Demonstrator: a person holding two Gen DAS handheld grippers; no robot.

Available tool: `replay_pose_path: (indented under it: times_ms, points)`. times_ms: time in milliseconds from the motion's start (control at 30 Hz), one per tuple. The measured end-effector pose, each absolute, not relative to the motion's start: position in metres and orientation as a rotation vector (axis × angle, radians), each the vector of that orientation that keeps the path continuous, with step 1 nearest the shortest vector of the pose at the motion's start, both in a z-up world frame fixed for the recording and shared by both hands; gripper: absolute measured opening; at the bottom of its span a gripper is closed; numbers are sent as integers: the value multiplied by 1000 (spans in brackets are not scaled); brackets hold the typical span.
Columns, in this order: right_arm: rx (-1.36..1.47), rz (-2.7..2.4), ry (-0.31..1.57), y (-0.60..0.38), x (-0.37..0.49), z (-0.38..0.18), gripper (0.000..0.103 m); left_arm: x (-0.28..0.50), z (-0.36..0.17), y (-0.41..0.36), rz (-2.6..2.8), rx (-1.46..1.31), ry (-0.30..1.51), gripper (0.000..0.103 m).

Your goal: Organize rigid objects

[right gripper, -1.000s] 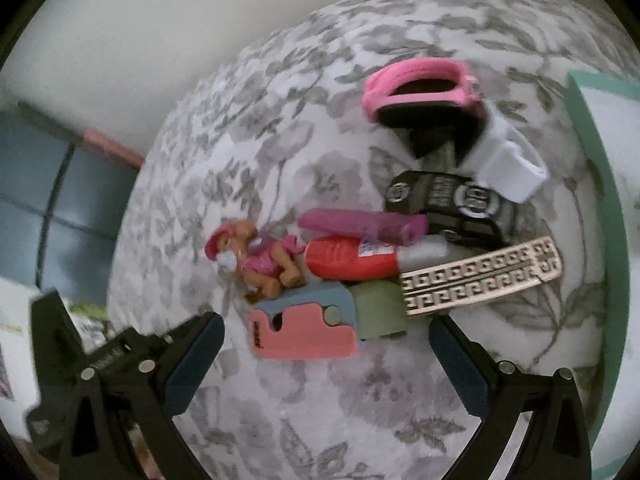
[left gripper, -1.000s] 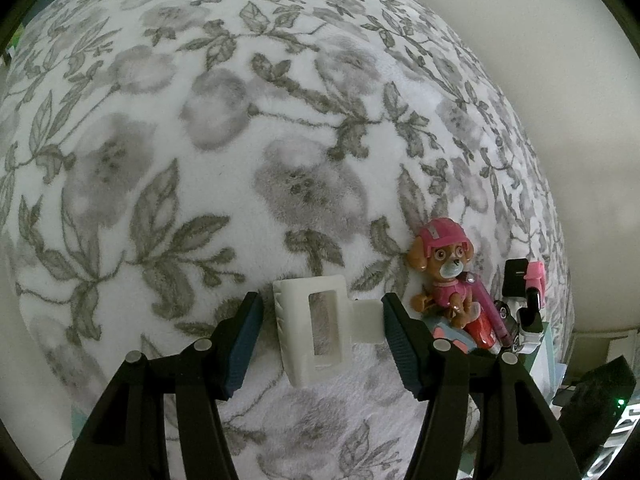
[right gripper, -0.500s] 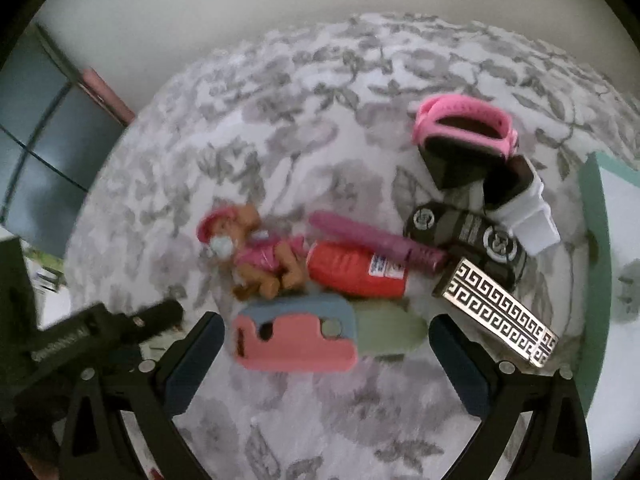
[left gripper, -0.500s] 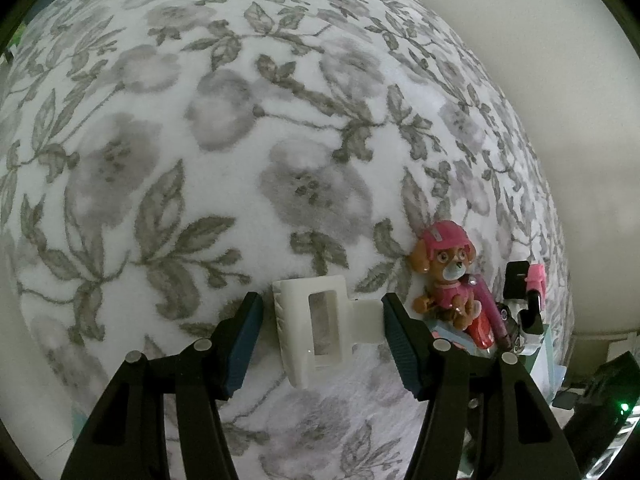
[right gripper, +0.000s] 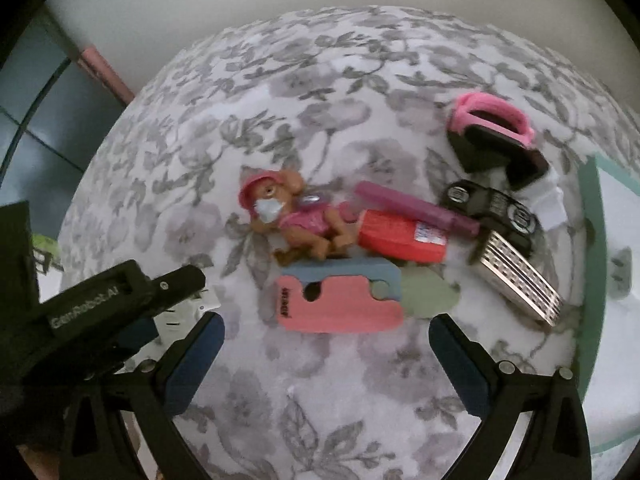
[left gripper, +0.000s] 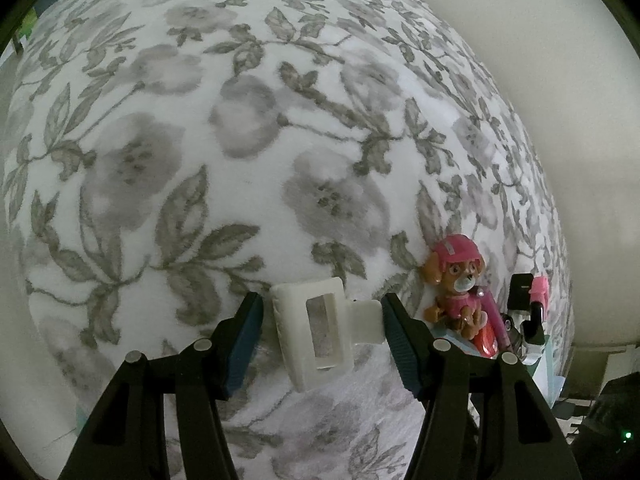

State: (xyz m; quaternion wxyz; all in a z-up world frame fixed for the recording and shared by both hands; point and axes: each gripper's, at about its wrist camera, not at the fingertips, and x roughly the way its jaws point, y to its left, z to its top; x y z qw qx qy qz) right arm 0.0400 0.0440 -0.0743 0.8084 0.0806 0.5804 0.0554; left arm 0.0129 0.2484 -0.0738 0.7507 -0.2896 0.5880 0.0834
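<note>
My left gripper (left gripper: 322,320) is shut on a white hair claw clip (left gripper: 316,332), with the clip's tab against the right pad and its toothed edge by the left pad. It hovers low over a grey-flowered blanket (left gripper: 240,140); I cannot tell whether the clip touches the blanket. My right gripper (right gripper: 326,320) is open and empty above a pile: a pink-helmeted dog figure (right gripper: 288,220), a red tube (right gripper: 400,236), a purple stick (right gripper: 416,208), a pink-and-blue block (right gripper: 340,300), a black toy car (right gripper: 492,208) and a patterned metal bar (right gripper: 520,280). The dog figure (left gripper: 456,280) also shows just right of the left gripper.
A pink band on black pieces (right gripper: 492,120) lies behind the pile. A teal-rimmed tray (right gripper: 592,240) stands at the right. The left gripper's black body (right gripper: 100,304) fills the lower left of the right wrist view. Bare blanket stretches behind the clip, and a pale wall lies beyond.
The right wrist view has swung and rolled, so the pile now sits higher and more central. The left gripper's body has come further into that view. The left gripper and clip stay put.
</note>
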Motion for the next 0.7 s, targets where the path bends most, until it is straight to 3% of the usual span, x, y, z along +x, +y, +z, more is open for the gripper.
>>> replay_pose_path:
  times_ms: [67,233,300,367,700]
  points:
    - [128,110,1244,50,40,-77,94,13,-74,249,185,-633,1284,63]
    - [11,63,1227,60,40,-82,89,12,-73,248,187,-620,1285,63]
    - [-52,36,1217,62,41,-83,78,12,-73,248,187,-617,1284,63]
    - [-60,50,1212,62,38,-82,74,13,-72,246,186,-603,1285,63]
    - [56,44,1191,32,28,-62,74,16,-73,226,112,-547,1290,59]
